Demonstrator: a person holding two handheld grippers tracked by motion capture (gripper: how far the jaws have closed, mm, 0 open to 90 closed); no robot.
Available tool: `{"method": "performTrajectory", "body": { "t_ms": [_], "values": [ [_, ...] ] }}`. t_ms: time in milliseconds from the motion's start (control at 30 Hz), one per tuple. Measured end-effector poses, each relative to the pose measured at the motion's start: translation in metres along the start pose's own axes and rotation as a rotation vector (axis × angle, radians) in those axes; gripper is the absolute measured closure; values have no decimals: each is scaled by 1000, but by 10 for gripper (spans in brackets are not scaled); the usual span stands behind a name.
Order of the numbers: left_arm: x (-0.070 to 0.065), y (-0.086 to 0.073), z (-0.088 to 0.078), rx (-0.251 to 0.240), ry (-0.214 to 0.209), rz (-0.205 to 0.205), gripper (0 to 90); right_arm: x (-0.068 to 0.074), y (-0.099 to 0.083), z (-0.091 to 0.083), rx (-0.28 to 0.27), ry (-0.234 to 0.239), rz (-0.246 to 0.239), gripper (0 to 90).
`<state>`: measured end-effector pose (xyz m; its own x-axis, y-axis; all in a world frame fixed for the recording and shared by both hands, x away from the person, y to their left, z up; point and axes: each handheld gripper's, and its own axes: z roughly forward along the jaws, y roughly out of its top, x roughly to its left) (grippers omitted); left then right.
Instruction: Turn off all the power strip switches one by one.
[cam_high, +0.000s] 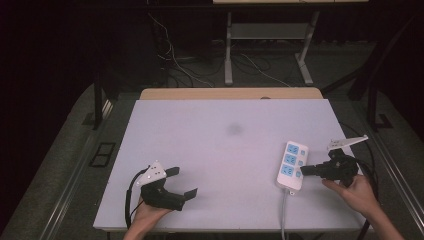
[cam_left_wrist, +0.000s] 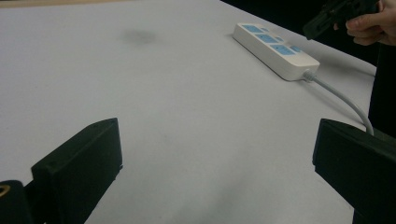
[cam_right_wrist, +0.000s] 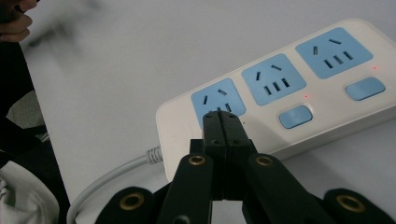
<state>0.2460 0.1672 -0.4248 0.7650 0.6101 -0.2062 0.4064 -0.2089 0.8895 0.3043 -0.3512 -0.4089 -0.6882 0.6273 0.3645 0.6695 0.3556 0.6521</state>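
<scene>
power strip (cam_high: 292, 164) lies flat near the right edge of the counter (cam_high: 210, 150), long axis running away from the person, its grey cord (cam_high: 283, 212) trailing off the near edge. three blue sockets, each with a blue rocker switch beside it; small red lamps show by at least two switches in the right gripper view.

right tool (cam_high: 306, 170): jaws pressed fully together, nothing between them, tips at the nearest socket (cam_right_wrist: 218, 99), close over it or touching, cannot say which. looks like the closed tips are meant as a poking finger for a switch.

left tool (cam_high: 184, 183): jaws spread wide, empty, resting low near the front left of the counter, well apart from the strip.

handling, my judgement: hard plastic shell, rigid, light, smooth and likely to skate on this surface if pushed sideways. the stiff cord will tug it back. best hold would be across the narrow width at the cord end, clear of the switches; a press should come straight down so the body does not slide.

surface: pale, matte, flat board, one faint dark smudge (cam_high: 234, 129) toward the middle. room is dim; grey floor, a desk frame (cam_high: 267, 47) and loose cables (cam_high: 175, 60) behind.
</scene>
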Motion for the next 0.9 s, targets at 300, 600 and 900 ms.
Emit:
{"method": "performTrajectory", "body": {
  "t_ms": [300, 600, 900],
  "values": [
    [0, 0, 0, -2, -1, -1, 1, 0, 10, -7, 5, -3, -12, 900],
    [0, 0, 0, -7, -1, -3, 1, 4, 25, -18, 12, -7, -37, 900],
    [1, 2, 0, -25, -4, -8, 1, 4, 37, -27, 8, -13, -46, 900]
  ]
}}
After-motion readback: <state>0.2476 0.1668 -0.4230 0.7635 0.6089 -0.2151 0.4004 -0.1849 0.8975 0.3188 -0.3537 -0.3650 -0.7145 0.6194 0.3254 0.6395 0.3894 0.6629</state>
